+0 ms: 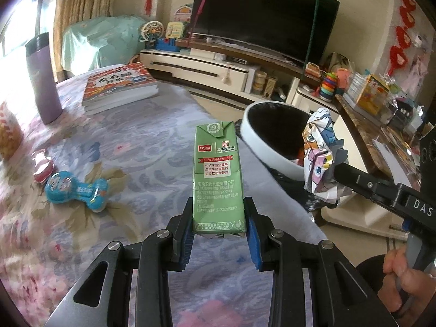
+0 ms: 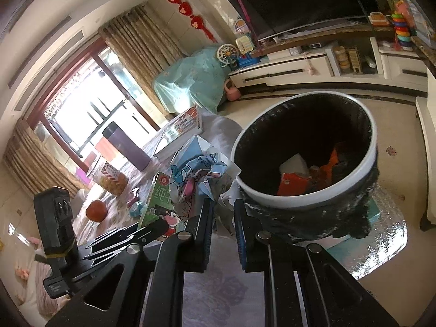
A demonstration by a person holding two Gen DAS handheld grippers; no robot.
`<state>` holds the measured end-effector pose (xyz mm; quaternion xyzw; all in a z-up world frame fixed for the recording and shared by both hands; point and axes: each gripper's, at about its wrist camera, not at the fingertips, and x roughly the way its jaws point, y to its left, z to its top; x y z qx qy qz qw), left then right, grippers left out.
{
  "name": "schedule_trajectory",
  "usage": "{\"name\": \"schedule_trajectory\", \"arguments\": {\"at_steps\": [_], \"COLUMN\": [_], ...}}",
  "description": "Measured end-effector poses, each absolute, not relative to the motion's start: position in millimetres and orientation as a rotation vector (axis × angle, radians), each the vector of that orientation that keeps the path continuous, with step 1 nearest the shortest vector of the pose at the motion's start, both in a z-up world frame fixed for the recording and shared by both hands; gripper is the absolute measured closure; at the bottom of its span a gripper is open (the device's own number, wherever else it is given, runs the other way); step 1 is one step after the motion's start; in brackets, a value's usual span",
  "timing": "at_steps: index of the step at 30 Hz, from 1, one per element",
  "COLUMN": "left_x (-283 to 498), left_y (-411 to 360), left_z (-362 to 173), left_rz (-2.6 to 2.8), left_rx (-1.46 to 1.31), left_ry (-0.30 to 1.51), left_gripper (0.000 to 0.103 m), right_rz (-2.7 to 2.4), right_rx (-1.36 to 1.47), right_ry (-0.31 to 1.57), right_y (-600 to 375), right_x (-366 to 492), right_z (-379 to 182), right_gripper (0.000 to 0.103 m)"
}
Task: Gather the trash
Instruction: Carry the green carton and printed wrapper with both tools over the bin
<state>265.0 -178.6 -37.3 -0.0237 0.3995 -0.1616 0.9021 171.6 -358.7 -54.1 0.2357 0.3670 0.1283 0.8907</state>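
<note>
Fingers of left gripper point(image 1: 218, 218) clamping green "4008-618-618" milk carton point(image 1: 217, 174); right gripper point(image 2: 223, 207) pinching cartoon-printed wrapper point(image 2: 196, 174).

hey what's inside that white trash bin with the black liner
The trash bin already holds some rubbish on its black liner: orange wrappers and a white piece. Anything beneath those pieces is covered, and the bin's near inner wall is hidden behind the rim.
</note>
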Motion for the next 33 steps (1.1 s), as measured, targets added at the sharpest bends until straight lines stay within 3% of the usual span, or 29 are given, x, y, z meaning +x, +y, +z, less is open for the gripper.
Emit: {"name": "schedule_trajectory", "arguments": {"at_steps": [33], "left_x": [298], "left_y": [-239], "left_z": [-22], "left_rz": [-0.422], "left_rx": [0.032], "left_ry": [0.815], "left_gripper": [0.071], "right_rz": [0.155], "right_rx": [0.497], "right_ry": [0.719], "right_y": [-412], "right_x": [179], "right_z": [-48], "right_gripper": [0.087]}}
